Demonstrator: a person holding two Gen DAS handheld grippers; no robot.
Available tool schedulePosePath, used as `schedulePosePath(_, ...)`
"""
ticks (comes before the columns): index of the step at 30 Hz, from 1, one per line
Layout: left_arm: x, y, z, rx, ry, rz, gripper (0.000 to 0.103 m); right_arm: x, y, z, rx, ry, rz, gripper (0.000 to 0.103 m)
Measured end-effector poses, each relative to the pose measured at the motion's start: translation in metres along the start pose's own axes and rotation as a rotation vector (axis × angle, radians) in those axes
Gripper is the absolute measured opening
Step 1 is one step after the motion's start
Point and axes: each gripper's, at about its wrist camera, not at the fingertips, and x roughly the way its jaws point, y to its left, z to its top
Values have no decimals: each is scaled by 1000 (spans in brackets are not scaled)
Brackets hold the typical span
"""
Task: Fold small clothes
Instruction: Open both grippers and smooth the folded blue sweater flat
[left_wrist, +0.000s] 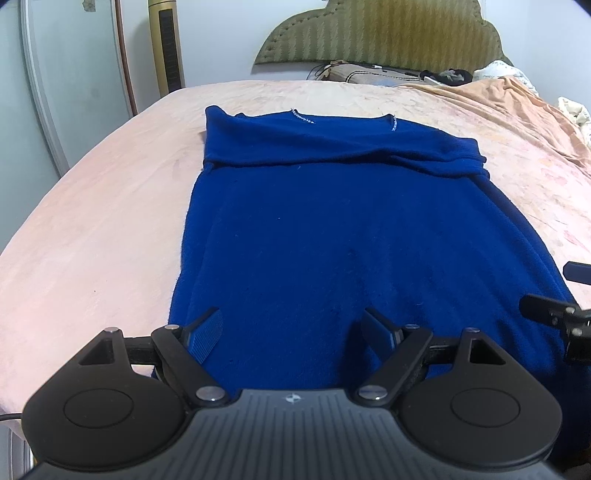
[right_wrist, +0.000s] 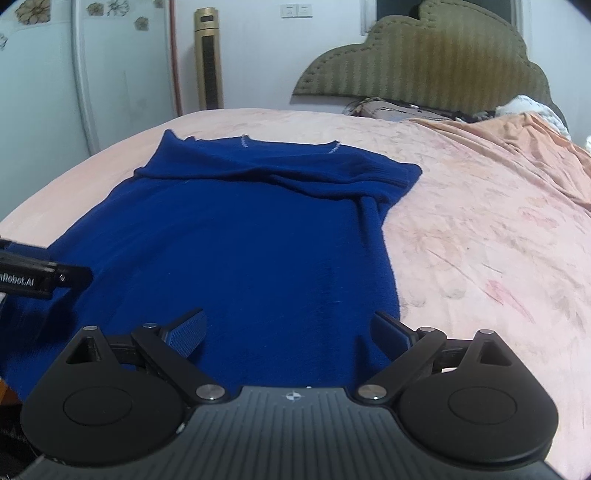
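Through the left wrist camera we see the left tongs (left_wrist: 293, 328) released, their two fingers spread wide with nothing between them, hovering over the near hem of the blue sweater (left_wrist: 332, 221). We cannot tell whether the fingertips touch the cloth. The sweater lies flat on the bed (left_wrist: 92, 221), on a pink sheet, its length running away from us; both sleeves are folded across the chest, forming a thick band near the far end, and a pale stitched trim (left_wrist: 303, 116) shows at the neckline. At the right edge we catch parts of the right tongs (left_wrist: 561, 295), near the sweater's right edge. Beyond the bed we note an olive padded headboard (left_wrist: 388, 33), a pillow (left_wrist: 369, 74) at its foot with some dark things on it that we cannot make out, a rumpled orange blanket (left_wrist: 517, 99), and a gold tower fan (left_wrist: 166, 44) against the wall. No box, basket or other container shows in this view. Through the right wrist camera we see the right tongs (right_wrist: 290, 330) likewise released, fingers well apart and empty, over the near right corner of the same blue sweater (right_wrist: 240, 240); the right finger sits at the garment's edge, just beside bare sheet. The left tongs (right_wrist: 44, 275) come in from the left edge over the sweater's left side, a printed label on the body. The bed (right_wrist: 480, 240), headboard (right_wrist: 424, 59), blanket (right_wrist: 517, 147) and fan (right_wrist: 208, 59) appear again, along with a white wardrobe (right_wrist: 44, 92) bearing flower decals on the left; we see no container here either.
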Motion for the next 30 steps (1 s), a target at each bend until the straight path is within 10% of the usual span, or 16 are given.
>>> schedulePosePath(30, -14, 17, -5, 59, -17, 3, 83, -24, -9, -1, -8, 2, 60, 97)
